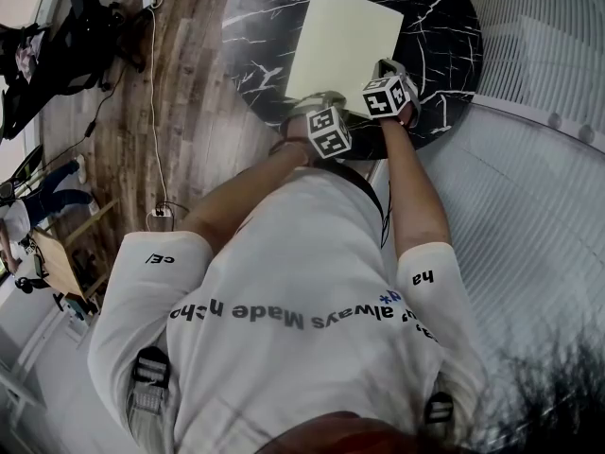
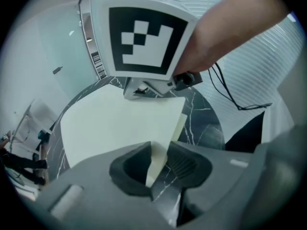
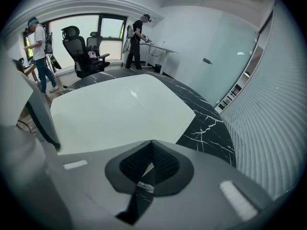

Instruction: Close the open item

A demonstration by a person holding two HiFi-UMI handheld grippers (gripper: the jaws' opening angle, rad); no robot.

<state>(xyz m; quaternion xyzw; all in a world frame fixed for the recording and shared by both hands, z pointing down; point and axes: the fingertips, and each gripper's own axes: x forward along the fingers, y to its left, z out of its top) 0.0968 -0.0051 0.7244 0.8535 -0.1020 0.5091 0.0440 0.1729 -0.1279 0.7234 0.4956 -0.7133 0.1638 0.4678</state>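
I have the folder (image 1: 342, 50) lying on the round table (image 1: 444, 26), between its middle and the rim nearest me. Both grippers sit at the folder's near edge. The left gripper (image 2: 158, 151) is by the near left corner, with a corner of the folder between its parted jaws. The right gripper (image 3: 151, 146) is just to its right, at the near right corner, jaws closed on the edge. On the floor left of the table runs a cable (image 1: 153, 112), and an office chair (image 1: 57, 45) stands further left.

The person wears a white T-shirt (image 1: 284, 272) (dark lettering across it).
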